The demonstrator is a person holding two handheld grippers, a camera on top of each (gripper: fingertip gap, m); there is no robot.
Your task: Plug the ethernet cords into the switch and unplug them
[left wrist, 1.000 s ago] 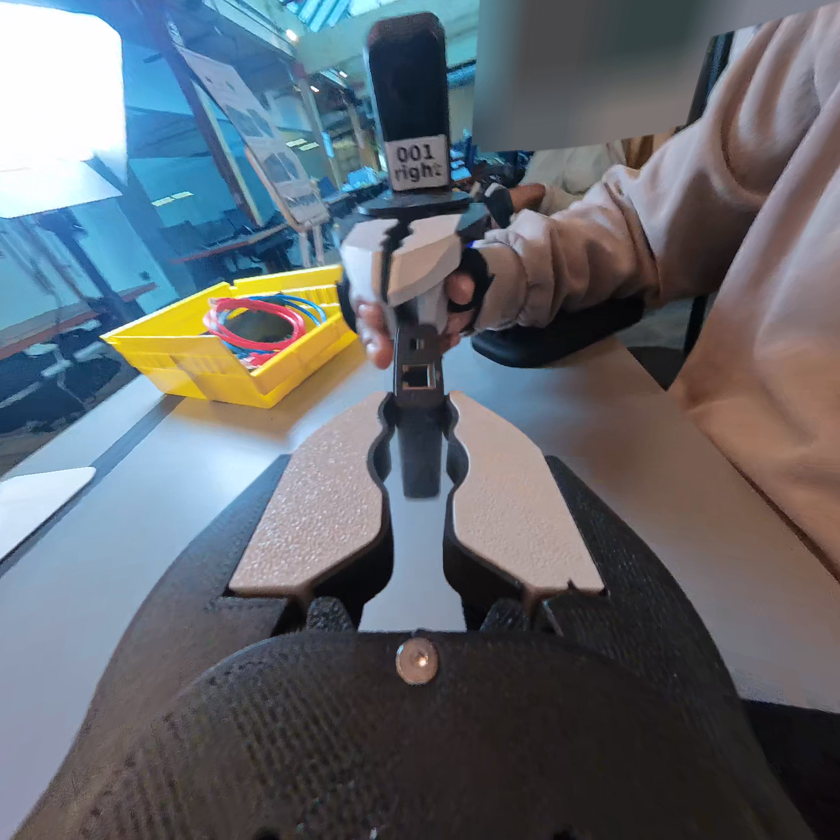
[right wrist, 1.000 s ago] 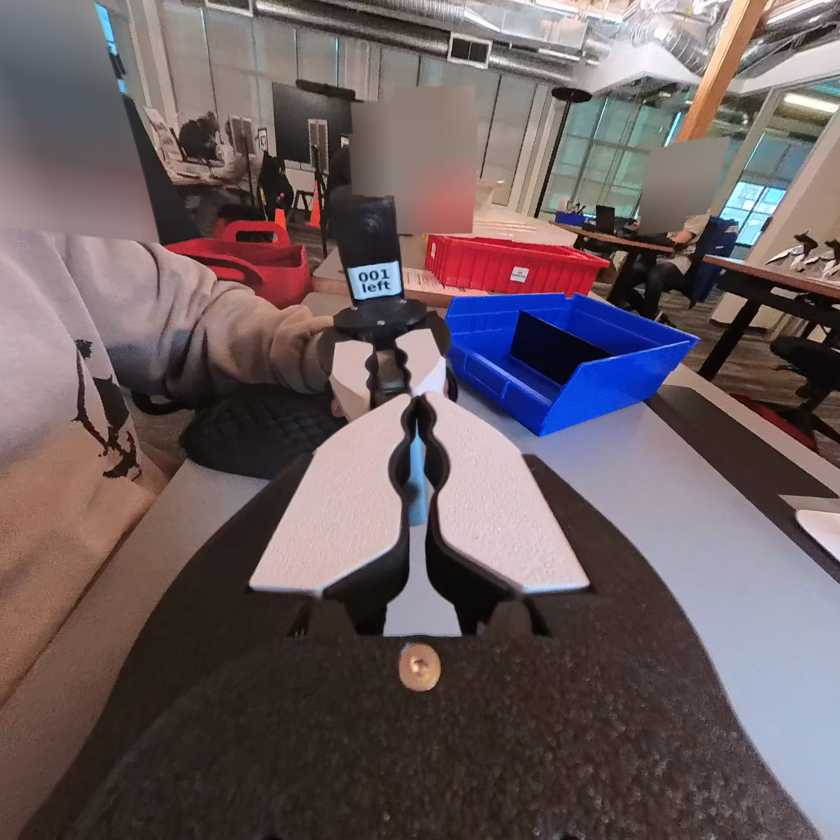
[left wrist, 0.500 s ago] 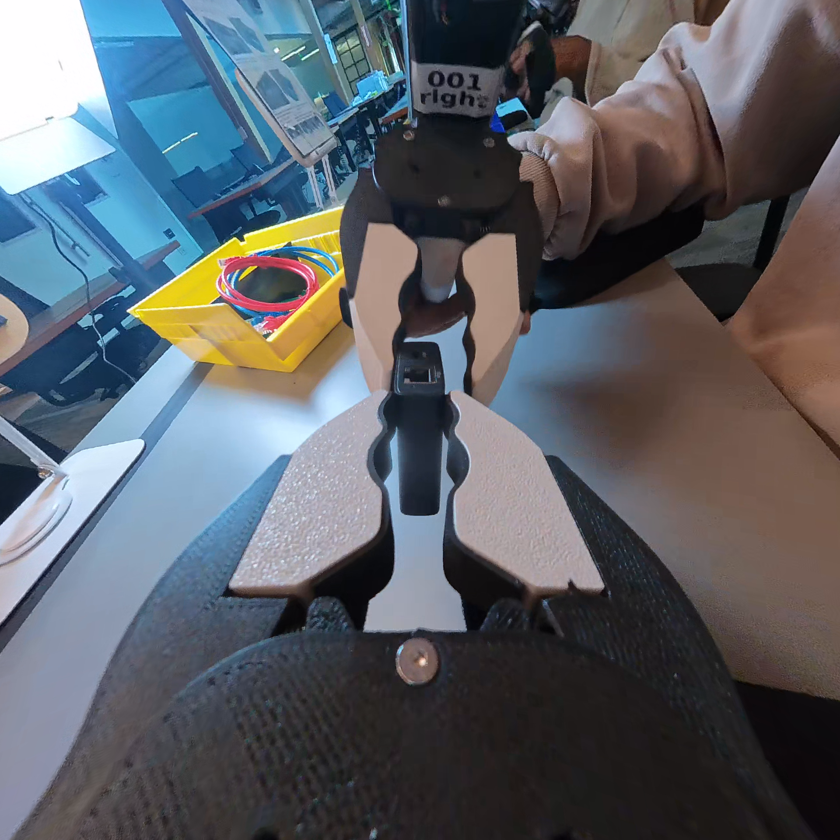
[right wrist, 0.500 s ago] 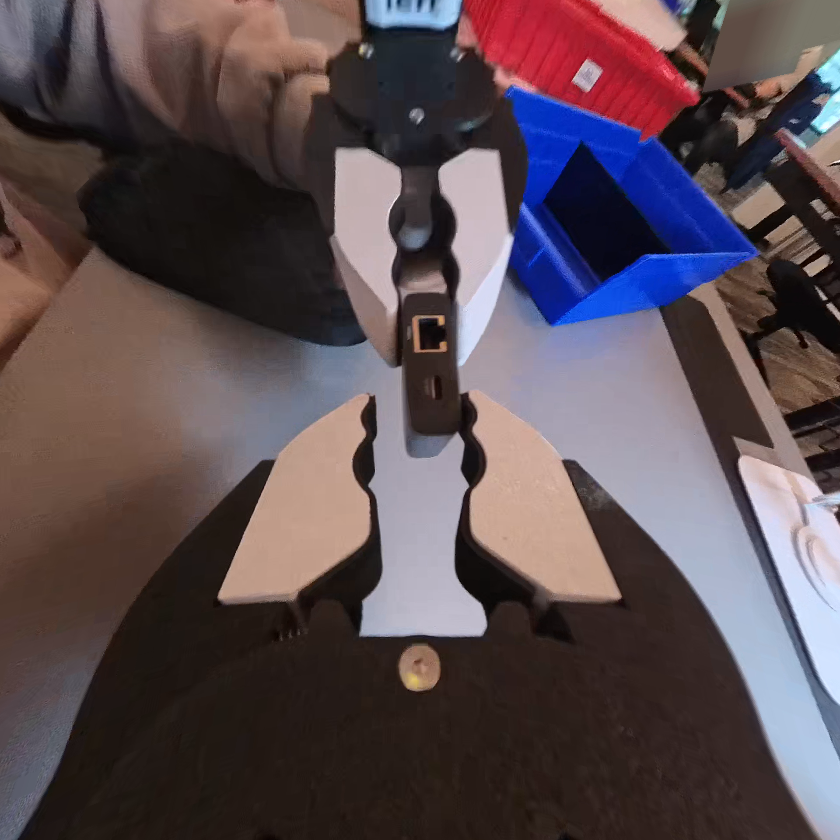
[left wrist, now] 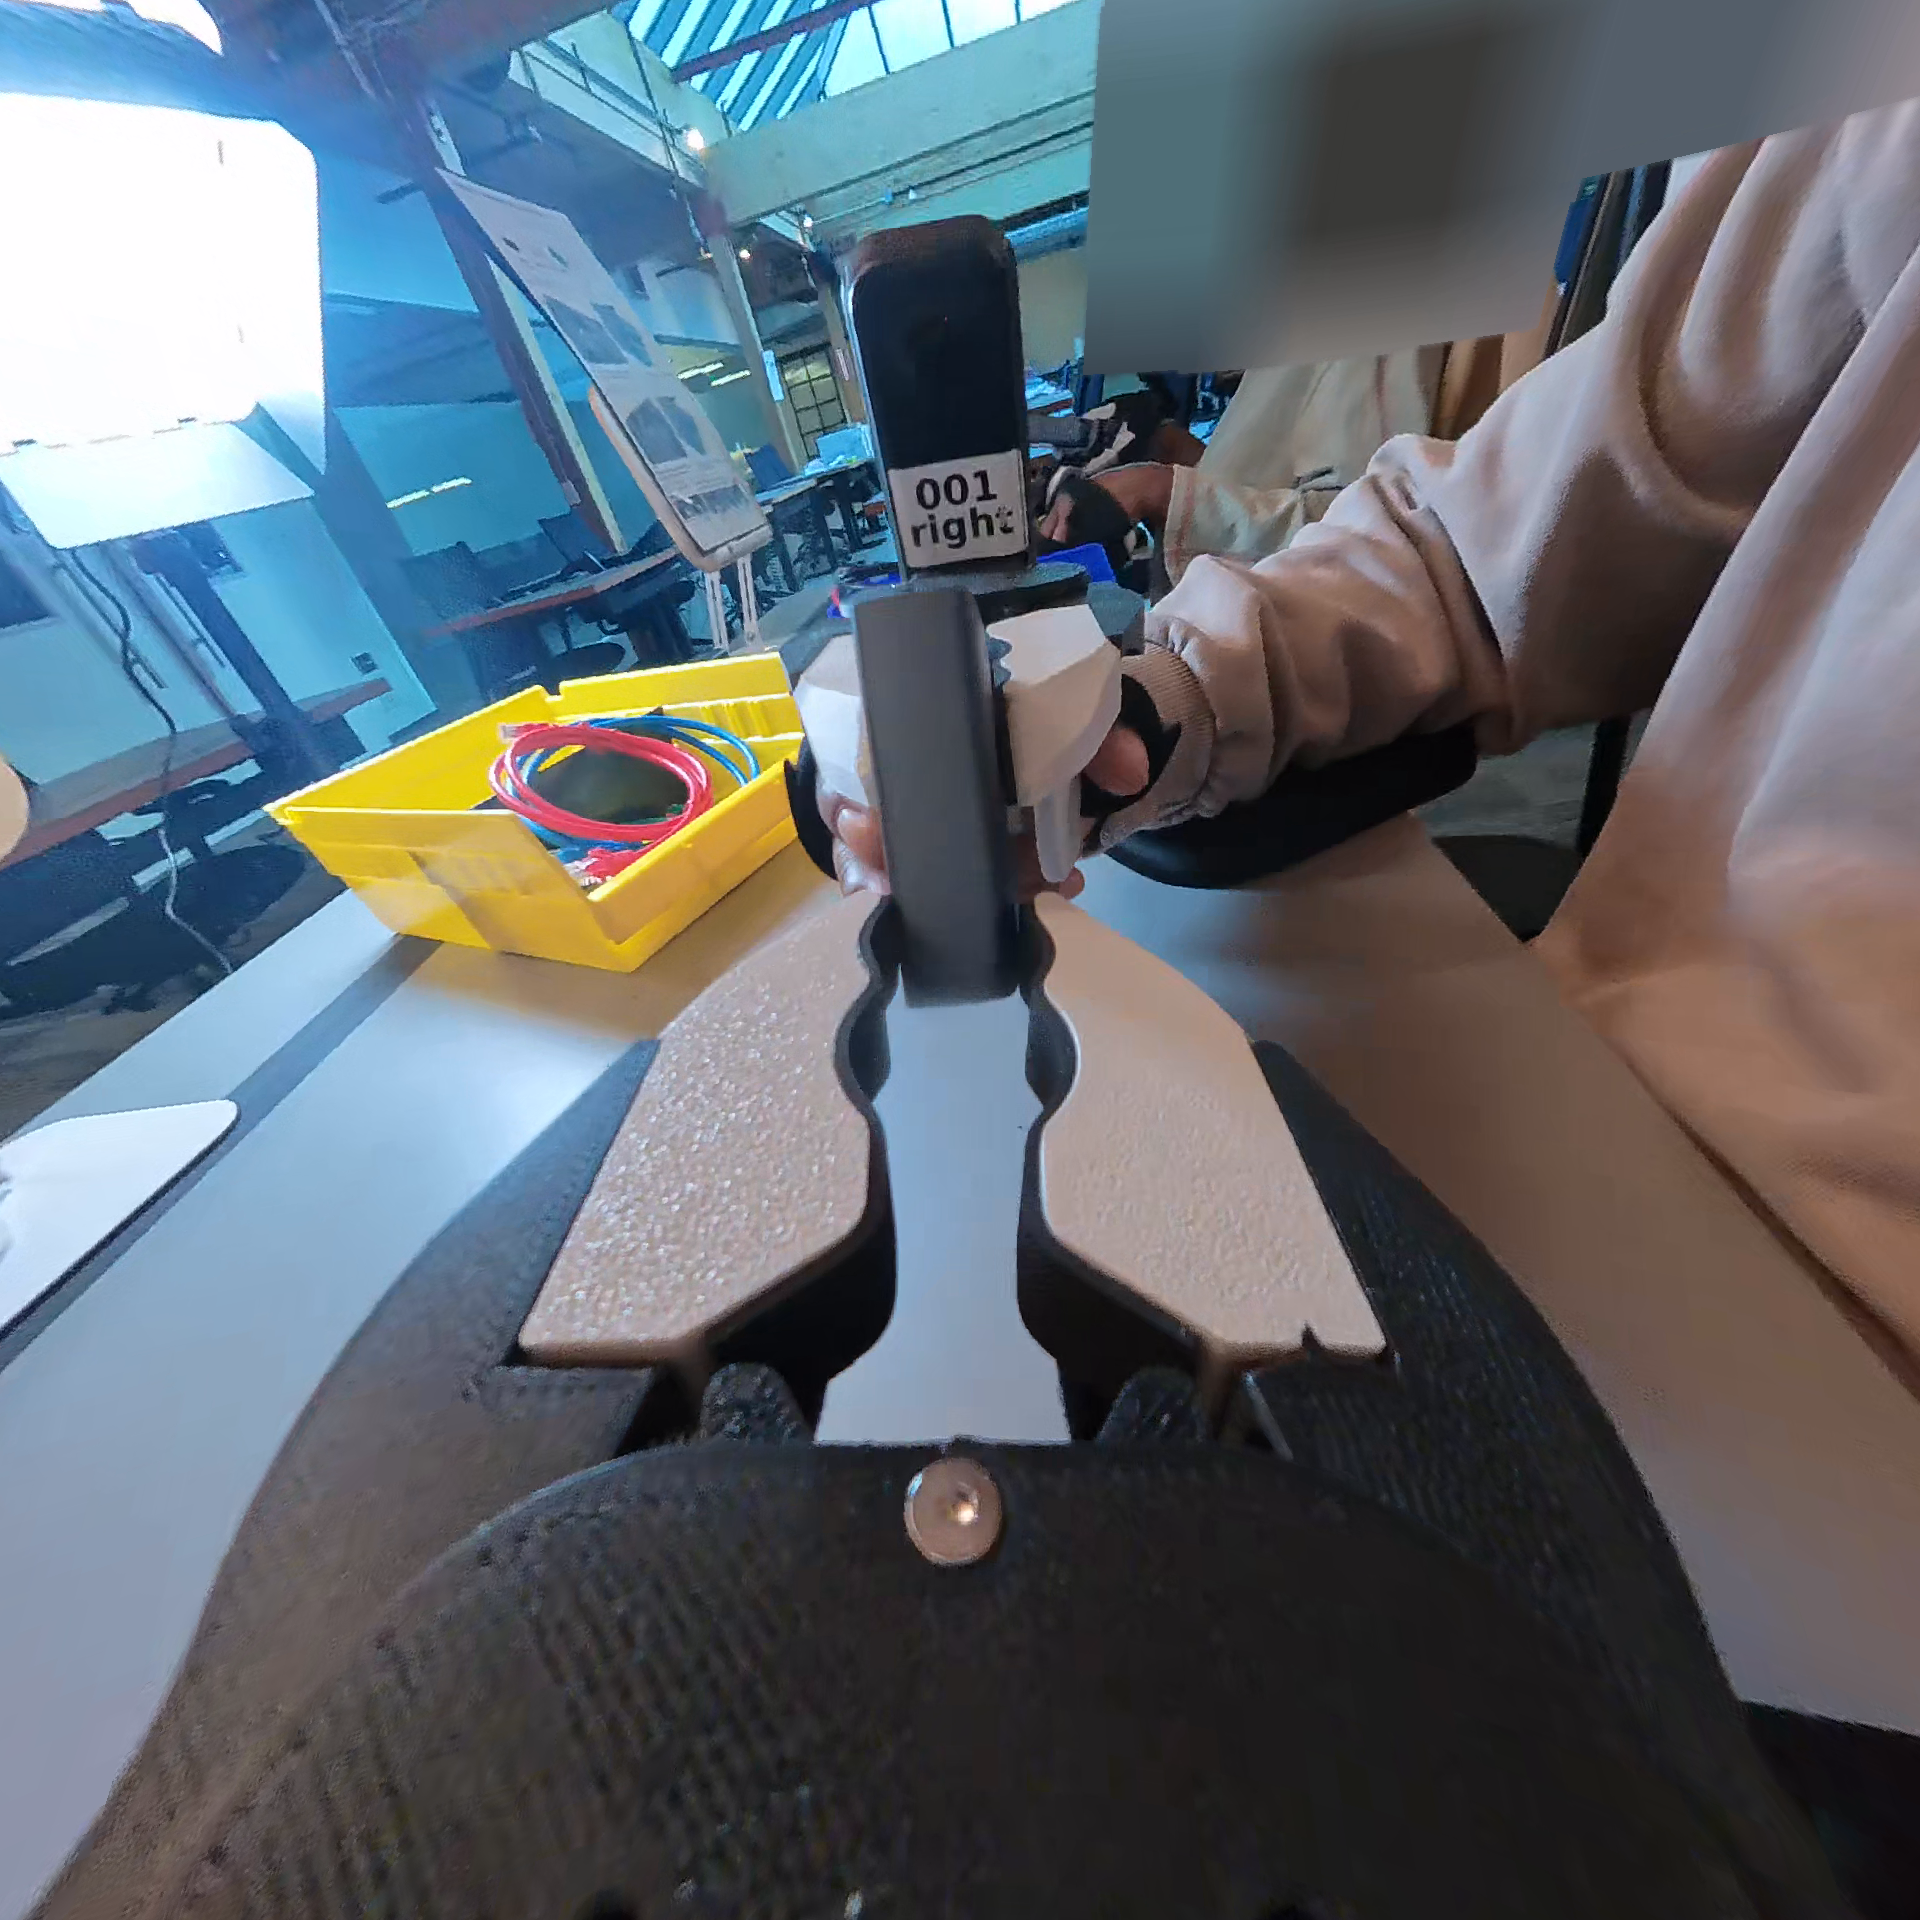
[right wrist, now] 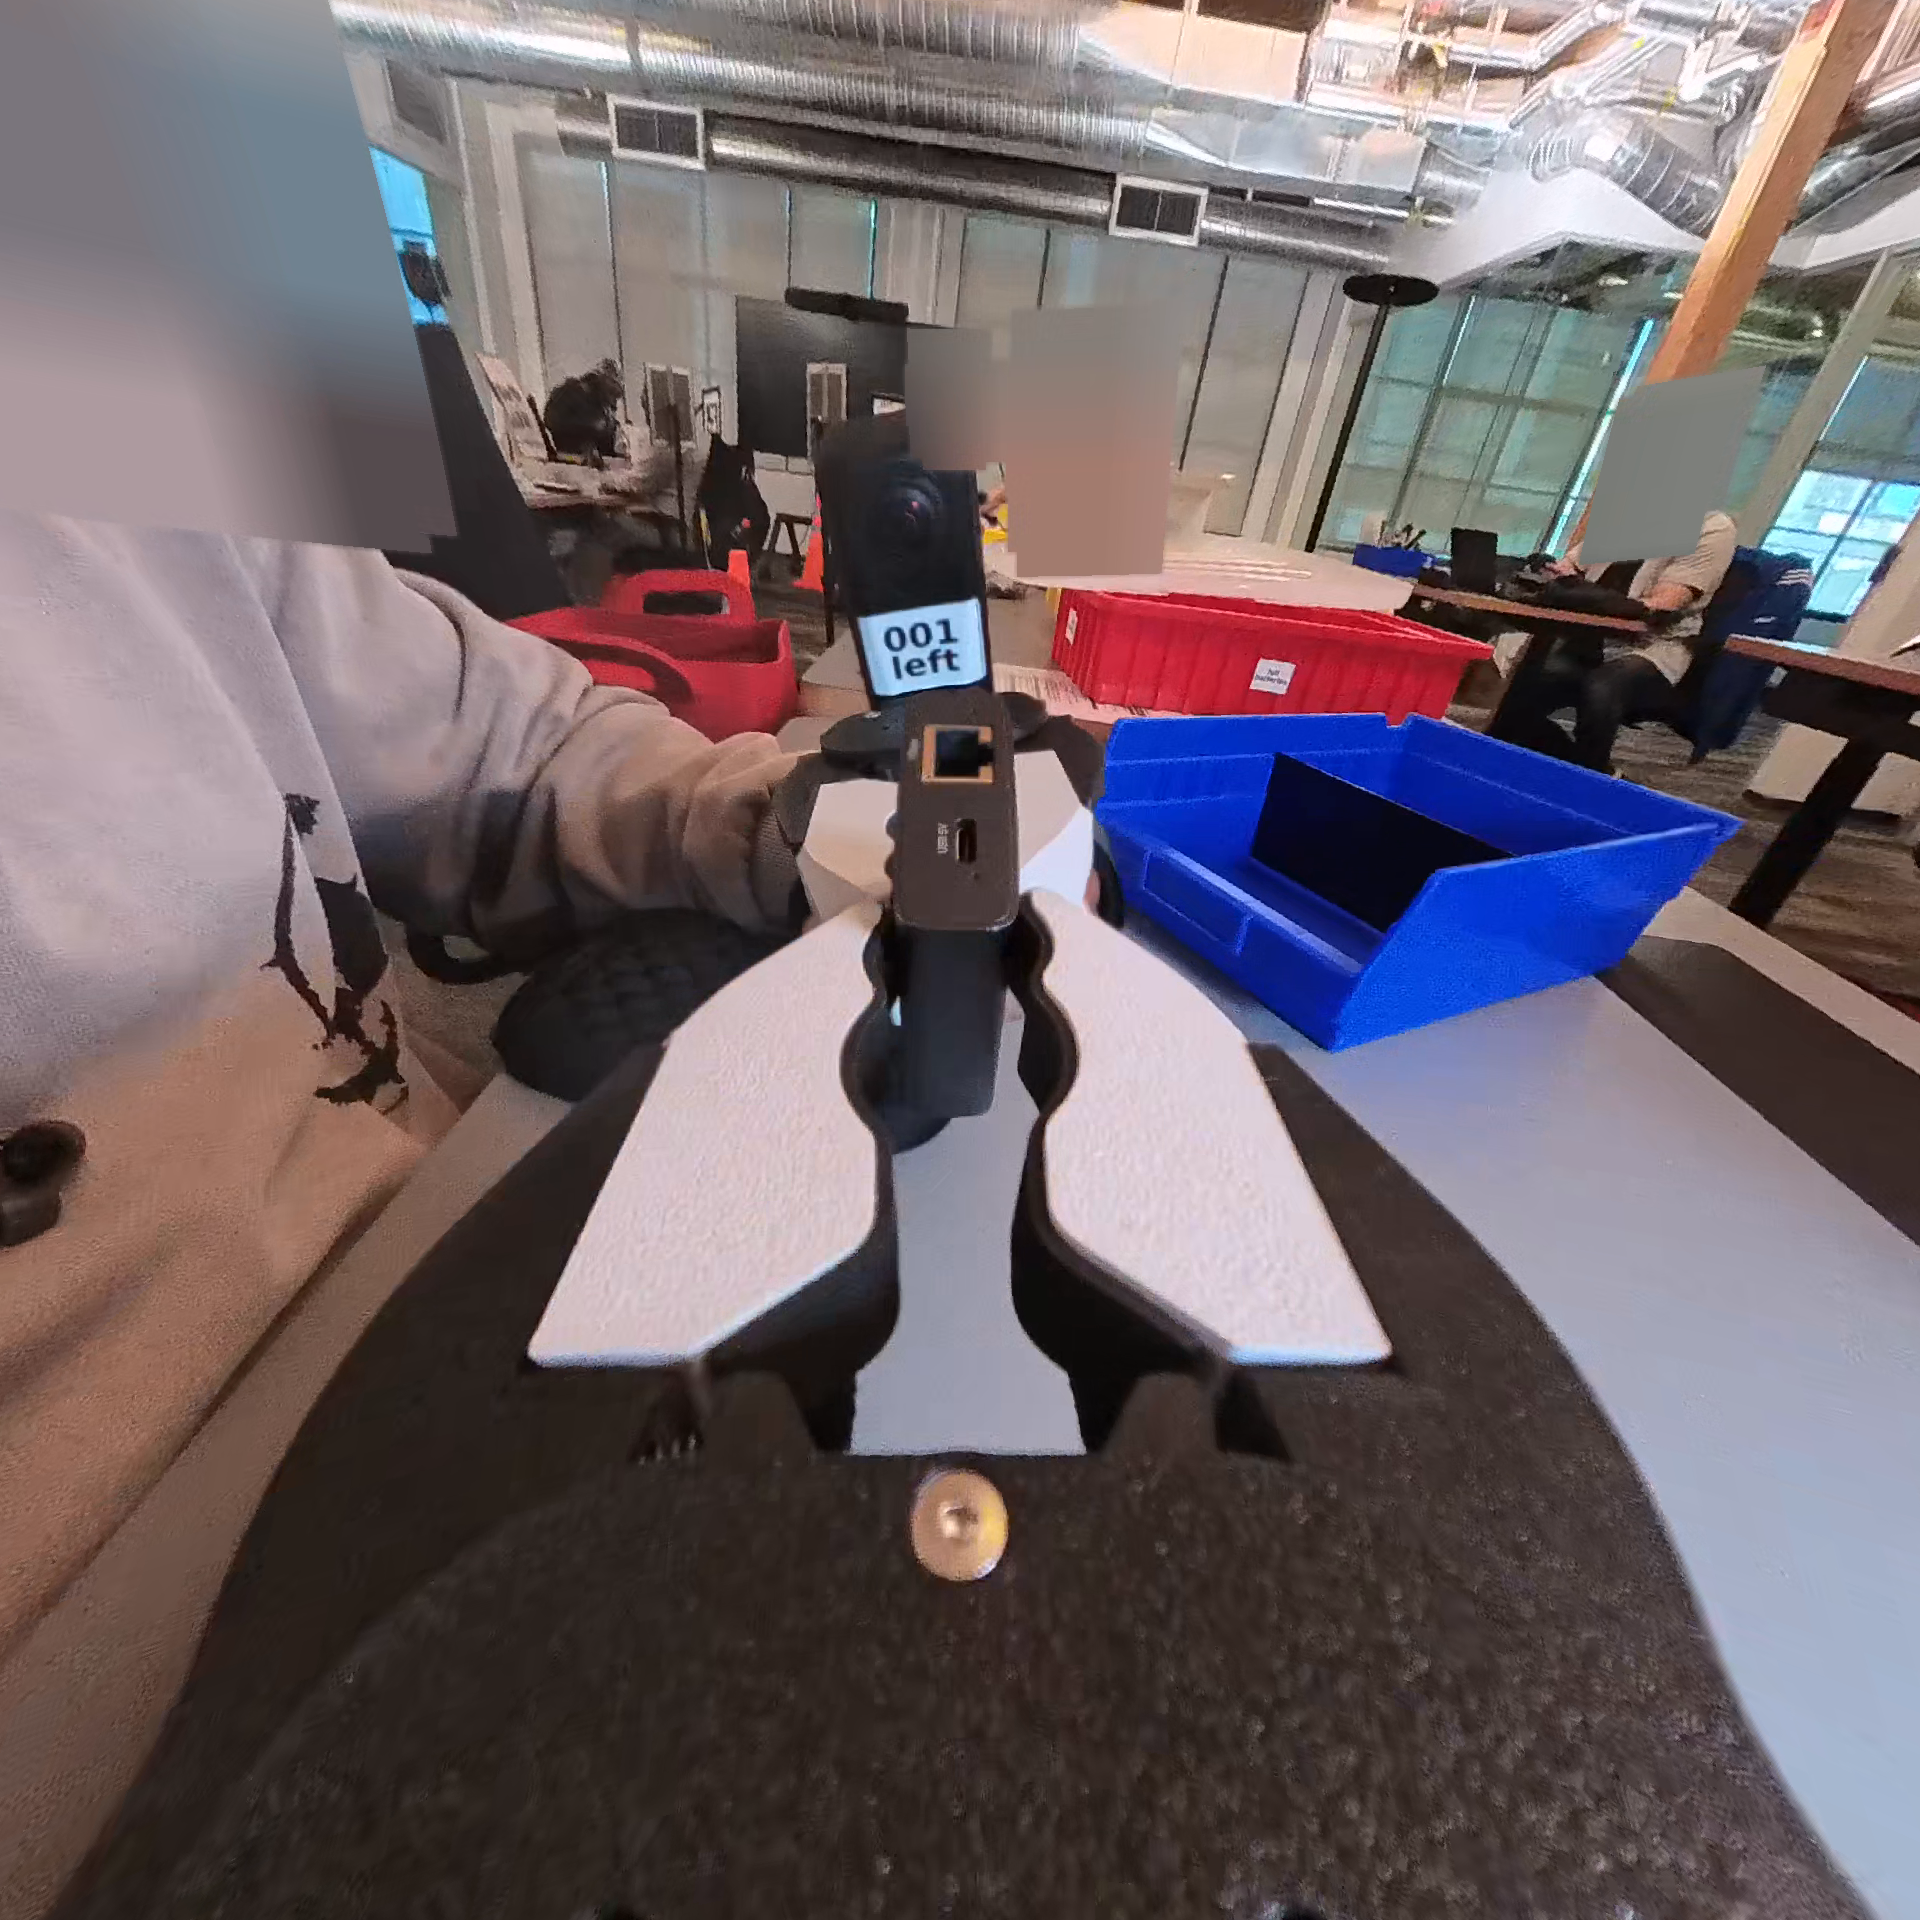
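Note:
A small dark grey switch (left wrist: 935, 790) stands roughly upright between both grippers over the grey table (left wrist: 416, 1091). My left gripper (left wrist: 951, 935) is shut on its lower end. In the right wrist view the switch (right wrist: 956, 831) shows an end face with an ethernet port above a small USB port. My right gripper (right wrist: 954, 935) is closed around its lower body from the opposite side. No cord is in either port that shows. Red and blue ethernet cords (left wrist: 613, 779) lie coiled in a yellow bin (left wrist: 499, 883) at the far left.
A blue bin (right wrist: 1403, 862) stands on the table right of the grippers, with a red crate (right wrist: 1247, 644) and a red basket (right wrist: 675, 655) behind. A white lamp base (left wrist: 94, 1174) sits at the left edge. The person's beige sleeves (left wrist: 1558, 623) flank the grippers. Only a small space, under 4 cm, lies between the two pairs of fingers.
My right gripper went from shut to open, then closed around the switch. The switch tipped from lying along my left fingers to nearly upright.

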